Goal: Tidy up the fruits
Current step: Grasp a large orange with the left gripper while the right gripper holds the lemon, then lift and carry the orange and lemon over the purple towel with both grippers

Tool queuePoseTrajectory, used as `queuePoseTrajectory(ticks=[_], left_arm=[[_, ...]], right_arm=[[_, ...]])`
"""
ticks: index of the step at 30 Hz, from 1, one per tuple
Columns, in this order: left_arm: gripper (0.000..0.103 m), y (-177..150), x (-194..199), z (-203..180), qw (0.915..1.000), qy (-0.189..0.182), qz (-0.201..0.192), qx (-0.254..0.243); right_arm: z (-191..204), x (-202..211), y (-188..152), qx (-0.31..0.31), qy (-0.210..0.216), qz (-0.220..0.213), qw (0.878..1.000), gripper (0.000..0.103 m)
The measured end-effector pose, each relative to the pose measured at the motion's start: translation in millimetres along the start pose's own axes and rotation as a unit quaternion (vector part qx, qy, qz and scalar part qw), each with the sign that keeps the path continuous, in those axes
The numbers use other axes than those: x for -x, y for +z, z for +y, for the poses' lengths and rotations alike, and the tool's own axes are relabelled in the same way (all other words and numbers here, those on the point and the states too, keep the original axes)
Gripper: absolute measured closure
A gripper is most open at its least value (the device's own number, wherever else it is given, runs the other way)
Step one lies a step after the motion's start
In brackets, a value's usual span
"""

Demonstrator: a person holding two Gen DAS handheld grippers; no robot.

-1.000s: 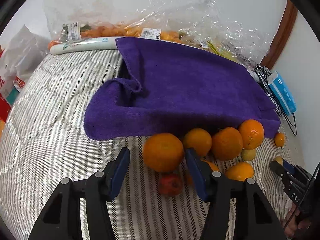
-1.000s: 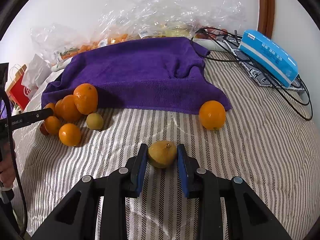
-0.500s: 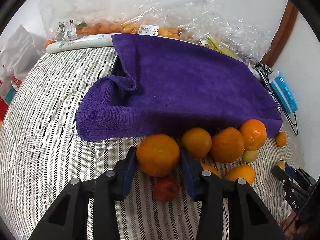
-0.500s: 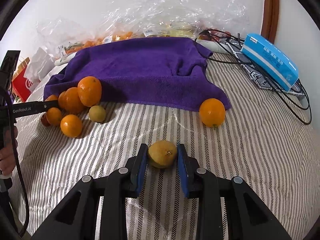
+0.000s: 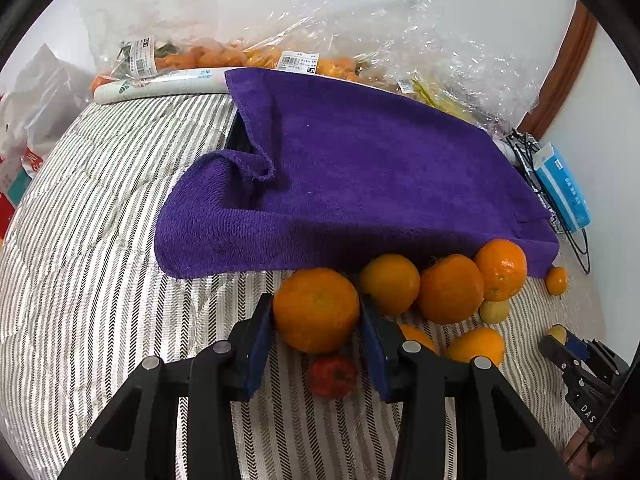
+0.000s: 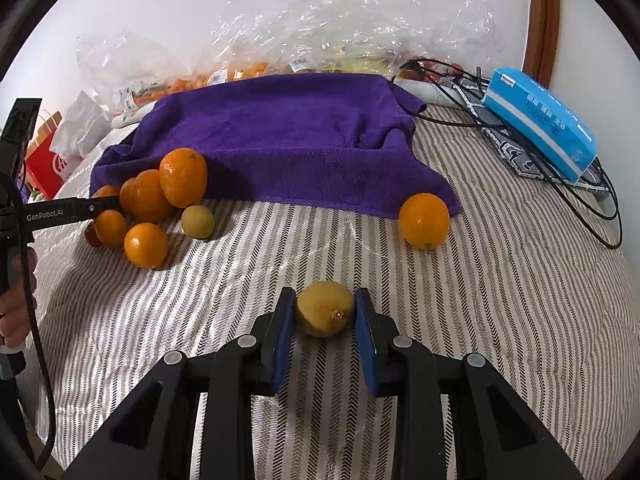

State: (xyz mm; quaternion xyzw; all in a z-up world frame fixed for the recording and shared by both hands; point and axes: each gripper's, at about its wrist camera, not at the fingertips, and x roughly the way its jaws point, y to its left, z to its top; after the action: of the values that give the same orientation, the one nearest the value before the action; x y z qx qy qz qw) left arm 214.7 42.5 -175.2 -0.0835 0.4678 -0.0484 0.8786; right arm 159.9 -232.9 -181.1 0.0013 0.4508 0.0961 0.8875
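Two grippers grip fruit: the left gripper (image 5: 317, 322), its jaws just closed, clasps a big orange (image 5: 316, 309); the right gripper (image 6: 325, 318) pinches a yellow lemon (image 6: 325, 309).

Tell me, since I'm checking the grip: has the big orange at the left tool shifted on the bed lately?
Cannot tell; the big orange sits nearer the purple towel edge in view, though that could be camera shift.

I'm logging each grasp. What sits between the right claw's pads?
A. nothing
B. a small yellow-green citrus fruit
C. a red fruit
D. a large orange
B: in the right wrist view, the right claw is shut on the small yellow-green citrus fruit, both blue pads pressing its sides.
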Motion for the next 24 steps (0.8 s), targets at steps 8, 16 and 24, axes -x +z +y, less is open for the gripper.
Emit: queuePoseTrajectory(ticks=[8, 16, 24], left_arm=[[0.064, 0, 16, 0, 0.9999, -0.003, -0.011, 0.002], [0.064, 2, 37, 1, 0.9997, -0.005, -0.025, 0.004], [0.064, 7, 58, -2, 0.9991, -0.008, -0.041, -0.001]], right_arm=[[7, 17, 6, 0.009, -0.005, -0.021, 1.0, 0.074], [11, 36, 19, 0.004, -0.007, -0.038, 0.999, 0.074], [20, 52, 37, 0.002, -0.013, -0.053, 0.999, 0.074]])
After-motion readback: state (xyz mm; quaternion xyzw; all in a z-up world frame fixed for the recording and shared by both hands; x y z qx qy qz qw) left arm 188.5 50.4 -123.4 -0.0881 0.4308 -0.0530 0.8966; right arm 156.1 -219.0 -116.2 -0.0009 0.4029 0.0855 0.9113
